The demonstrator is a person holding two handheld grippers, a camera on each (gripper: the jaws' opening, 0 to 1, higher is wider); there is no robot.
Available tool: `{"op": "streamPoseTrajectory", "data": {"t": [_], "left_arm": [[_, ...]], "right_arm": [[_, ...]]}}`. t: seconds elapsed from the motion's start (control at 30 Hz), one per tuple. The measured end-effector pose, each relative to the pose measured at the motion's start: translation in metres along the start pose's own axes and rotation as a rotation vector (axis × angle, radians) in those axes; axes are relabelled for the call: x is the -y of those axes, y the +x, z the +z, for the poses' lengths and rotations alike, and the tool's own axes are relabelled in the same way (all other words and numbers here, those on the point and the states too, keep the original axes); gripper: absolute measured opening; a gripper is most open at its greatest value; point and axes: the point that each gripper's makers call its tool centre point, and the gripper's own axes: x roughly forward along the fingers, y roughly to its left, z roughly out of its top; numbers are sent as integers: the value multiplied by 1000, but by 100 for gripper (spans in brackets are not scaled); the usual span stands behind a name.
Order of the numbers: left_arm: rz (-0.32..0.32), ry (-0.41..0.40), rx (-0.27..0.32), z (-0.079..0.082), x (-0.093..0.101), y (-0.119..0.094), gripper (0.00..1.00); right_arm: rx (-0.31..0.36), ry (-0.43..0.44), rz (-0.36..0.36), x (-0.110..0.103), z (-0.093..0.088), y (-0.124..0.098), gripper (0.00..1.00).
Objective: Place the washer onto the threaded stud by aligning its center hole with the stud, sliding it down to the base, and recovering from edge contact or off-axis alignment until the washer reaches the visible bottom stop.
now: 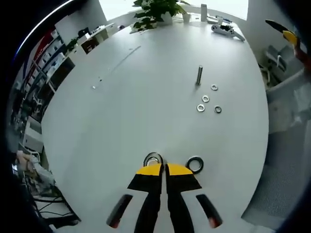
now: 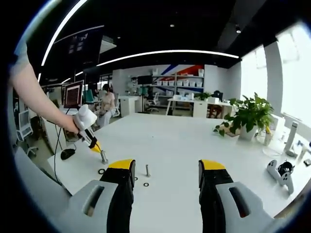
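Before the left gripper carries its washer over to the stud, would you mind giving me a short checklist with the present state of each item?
1. Left gripper shut on a washer: ok, the jaws are together at its rim.
2. Washer lifted clear of the table: cannot tell.
3. Threaded stud upright: ok, it stands on the table.
4. Stud bare: cannot tell, its base is too small to read.
5. Spare washers away from the stud's top: ok, they lie flat beside it; another washer lies by the left gripper.
6. Right gripper out of the way: ok, open and holding nothing.
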Motion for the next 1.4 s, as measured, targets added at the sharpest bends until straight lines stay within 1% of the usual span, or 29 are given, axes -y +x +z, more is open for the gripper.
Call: {"op": "streamPoseTrajectory", "data": {"t": [0.13, 0.2, 0.27, 0.5, 0.53, 0.63, 0.7, 0.77, 0.8, 0.93, 1.03, 1.1, 1.27, 1.4], "left_arm": [[-2, 0, -1, -1, 1, -2, 0], [-7, 8, -12, -4, 0, 1, 0], [4, 18, -11, -6, -3, 2, 0], [17, -2, 5, -9, -7, -1, 0], [28, -3, 5, -10, -8, -3, 0], [27, -13, 34, -6, -8, -4, 0], [22, -8, 37, -5, -9, 0, 0], [20, 14, 28, -4, -6, 2, 0], [28, 21, 39, -2, -5, 1, 0], [26, -1, 44, 2, -5, 2, 0], [30, 37, 48, 5, 2, 1, 0], [35, 48, 48, 5, -1, 3, 0], [54, 66, 43, 4, 0, 0, 0], [50, 62, 47, 2, -1, -4, 0]], "right_arm": [[1, 1, -3, 1, 0, 0, 55], [1, 1, -3, 0, 0, 0, 55], [0, -1, -1, -1, 0, 0, 55], [0, -1, -1, -2, 1, -1, 55], [-1, -4, 0, -2, 1, -1, 55], [-2, -4, -1, -2, 1, -1, 55], [-2, -2, -3, -1, 1, -1, 55], [-3, -3, -2, -1, 1, 0, 55], [-4, -4, -1, -2, 0, 0, 55], [-5, -5, -3, -2, 0, -1, 55], [-4, -2, -5, -1, 0, -1, 55], [-6, -5, -6, -1, 0, -1, 55], [-6, -2, -8, -1, 1, -2, 55], [-4, -5, -7, 0, 1, -1, 55]]}}
